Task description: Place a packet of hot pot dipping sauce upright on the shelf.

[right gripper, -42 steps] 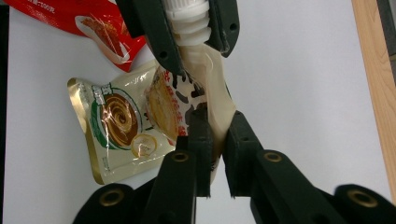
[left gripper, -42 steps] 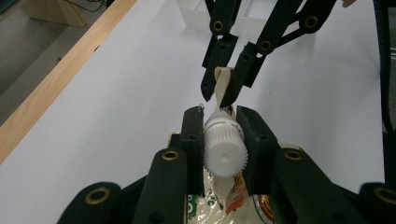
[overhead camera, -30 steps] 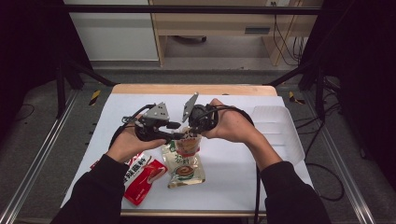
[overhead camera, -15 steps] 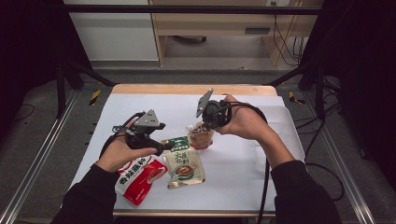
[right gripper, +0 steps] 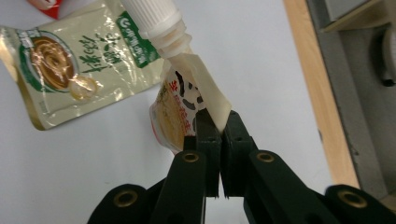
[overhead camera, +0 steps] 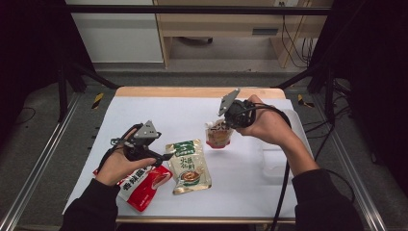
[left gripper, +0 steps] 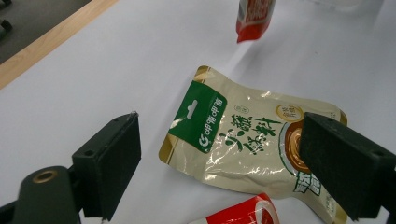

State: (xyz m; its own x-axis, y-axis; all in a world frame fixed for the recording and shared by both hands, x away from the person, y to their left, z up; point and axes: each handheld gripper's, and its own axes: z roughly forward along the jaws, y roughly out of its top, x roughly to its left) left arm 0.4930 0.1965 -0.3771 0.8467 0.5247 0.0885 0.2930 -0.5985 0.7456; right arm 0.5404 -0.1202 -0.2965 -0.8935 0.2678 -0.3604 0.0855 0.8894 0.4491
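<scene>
Spout pouch (overhead camera: 217, 135) handed over: left gripper (left gripper: 219, 163) jaws just opened, empty, above green sachet (left gripper: 243, 140); right gripper (right gripper: 215, 122) clenched on pouch edge, carried off.

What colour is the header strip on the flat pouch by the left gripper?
Green, with white lettering, on a cream-gold pouch; the left gripper view shows it best.
</scene>
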